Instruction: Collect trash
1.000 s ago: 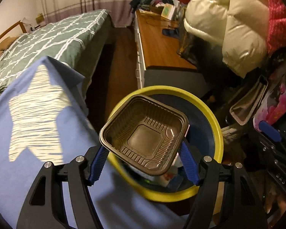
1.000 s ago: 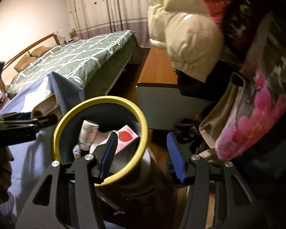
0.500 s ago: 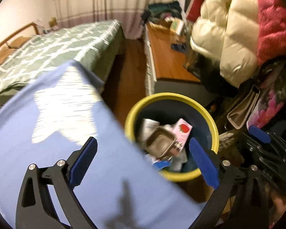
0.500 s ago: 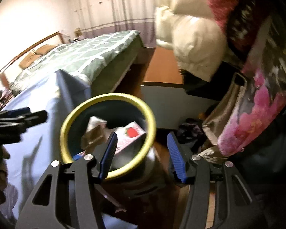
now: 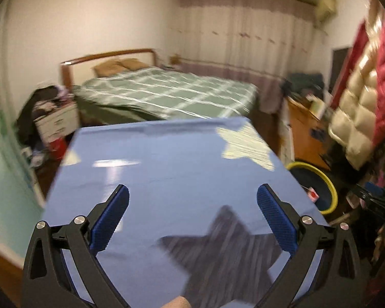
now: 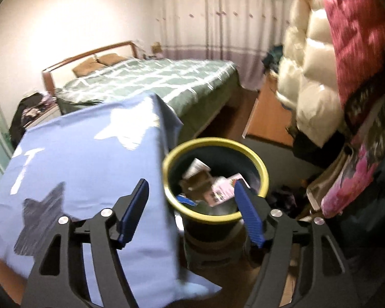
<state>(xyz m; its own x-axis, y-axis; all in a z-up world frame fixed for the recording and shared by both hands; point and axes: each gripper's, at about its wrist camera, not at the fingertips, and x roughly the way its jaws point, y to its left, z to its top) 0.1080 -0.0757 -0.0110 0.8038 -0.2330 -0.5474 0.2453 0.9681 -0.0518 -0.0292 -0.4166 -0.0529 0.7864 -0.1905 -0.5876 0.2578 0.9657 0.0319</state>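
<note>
The counter (image 5: 166, 169) was covered with a blue cloth (image 6: 89, 159) printed with pale and dark stars, and it stood in a bedroom. Behind it lay a bed (image 5: 166, 95) with a green checked cover and a wooden headboard, and striped curtains (image 5: 243, 38) hung across the far wall. A wooden cabinet (image 5: 305, 138) ran along the right side, with cream and red padded coats (image 6: 318, 77) hanging above it.

The trash bin (image 6: 256, 161) was dark, round and ringed with a yellow rim. It stood on the floor just beside the counter's right edge. Inside it lay mixed litter: a pink carton (image 6: 225, 187), a brownish tray-like piece and a white paper item, all blurred.

The left gripper (image 5: 192, 213) hung over the blue cloth with its jaws spread wide and nothing between them; from its view the bin (image 5: 320, 184) sat well off to the right, partly hidden by the counter's edge. The right gripper (image 6: 191, 210) was above the gap between counter and bin, its jaws opening and holding nothing. Its left finger lay over the cloth and its right finger over the bin's near rim, so the litter showed between them, lower down in the bin. The right gripper's dark frame (image 5: 377, 200) also showed at the right edge of the left view.
</note>
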